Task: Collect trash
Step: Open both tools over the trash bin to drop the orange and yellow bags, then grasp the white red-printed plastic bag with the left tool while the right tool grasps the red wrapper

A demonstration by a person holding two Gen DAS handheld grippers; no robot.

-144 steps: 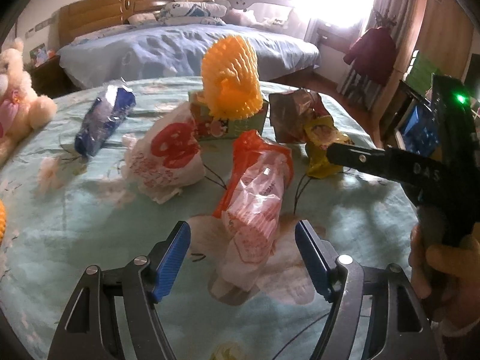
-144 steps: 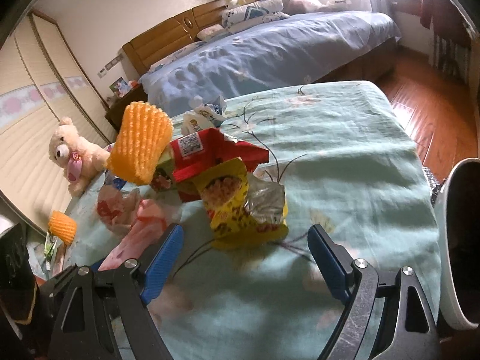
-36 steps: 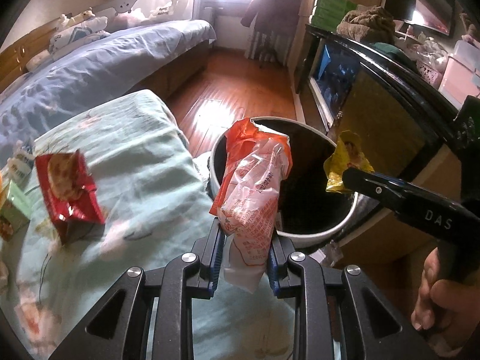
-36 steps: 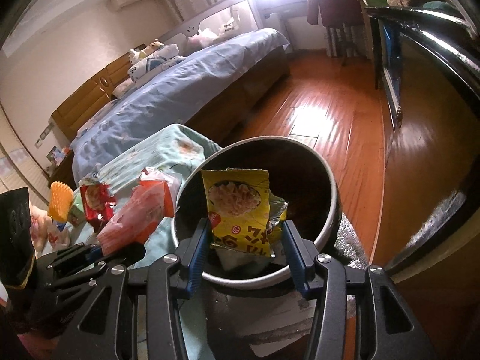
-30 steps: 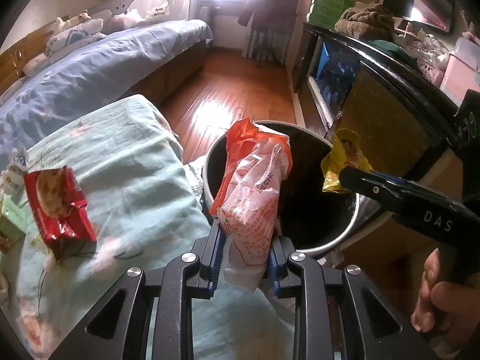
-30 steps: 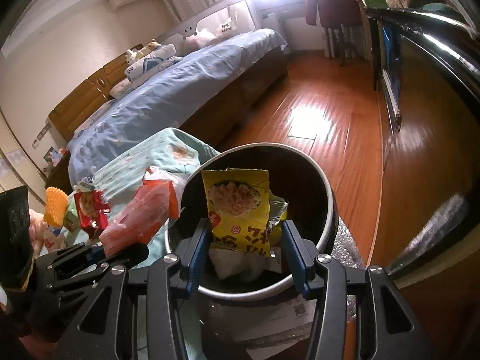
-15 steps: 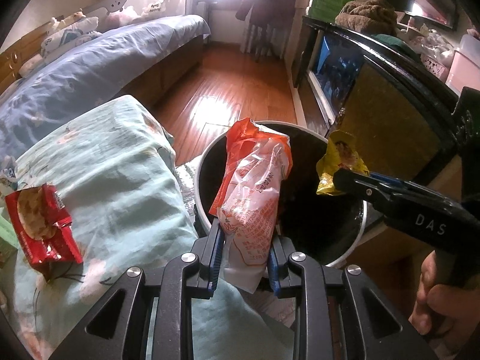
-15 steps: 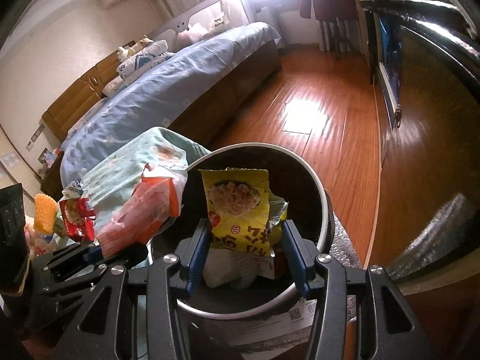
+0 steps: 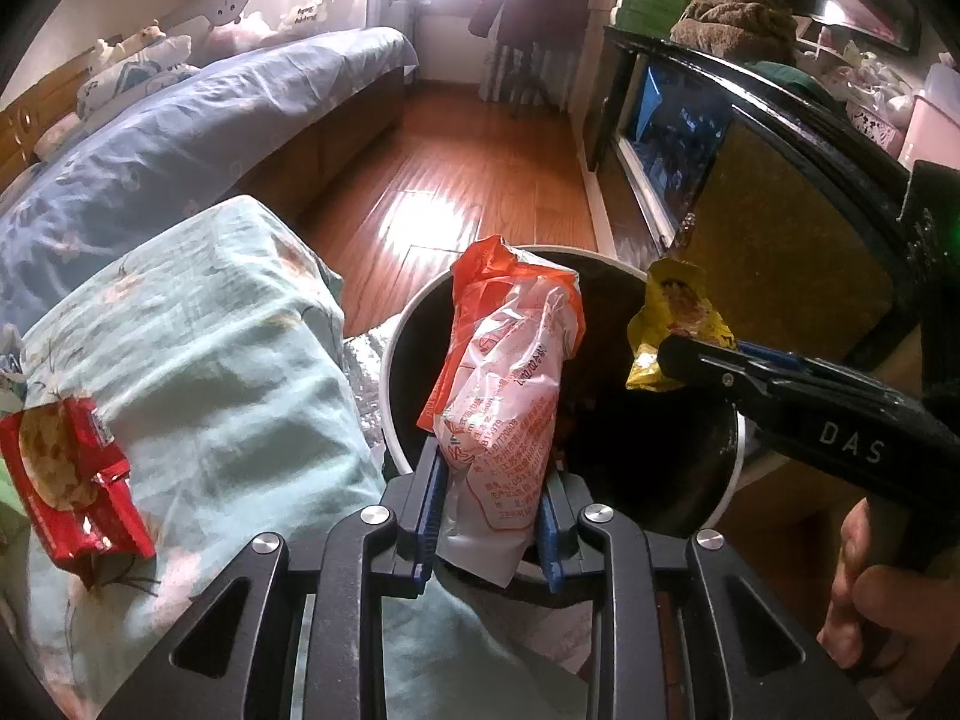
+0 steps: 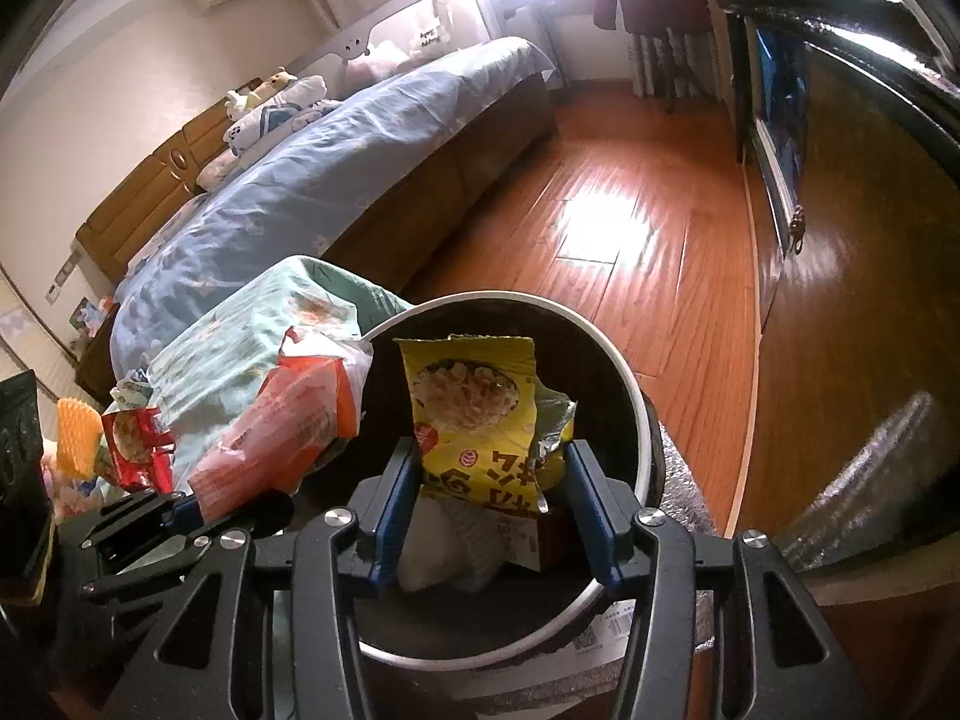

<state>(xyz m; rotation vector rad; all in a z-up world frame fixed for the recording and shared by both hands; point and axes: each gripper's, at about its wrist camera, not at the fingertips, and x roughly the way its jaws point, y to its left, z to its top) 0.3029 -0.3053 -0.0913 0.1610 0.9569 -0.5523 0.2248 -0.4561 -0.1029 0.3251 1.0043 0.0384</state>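
My left gripper [image 9: 487,516] is shut on an orange and white plastic wrapper [image 9: 507,396] and holds it over the near rim of a round bin [image 9: 390,372] with a white rim and dark inside. My right gripper [image 10: 489,498] is shut on a yellow snack bag [image 10: 477,414] and holds it over the bin [image 10: 642,420]. The yellow bag [image 9: 672,330] and right gripper [image 9: 690,360] show in the left wrist view over the bin's right side. The orange wrapper [image 10: 288,426] shows left of the bin in the right wrist view. White and red trash lies inside the bin.
A table with a pale green cloth [image 9: 198,360] stands left of the bin, with a red snack bag [image 9: 66,468] and an orange foam net [image 10: 78,435] on it. A bed [image 9: 180,120], a wooden floor [image 9: 480,180] and a dark cabinet [image 9: 780,240] surround the bin.
Both grippers, still shut on their wrappers, have moved further over the bin since a second ago. The table and red bag have slid left in the left wrist view.
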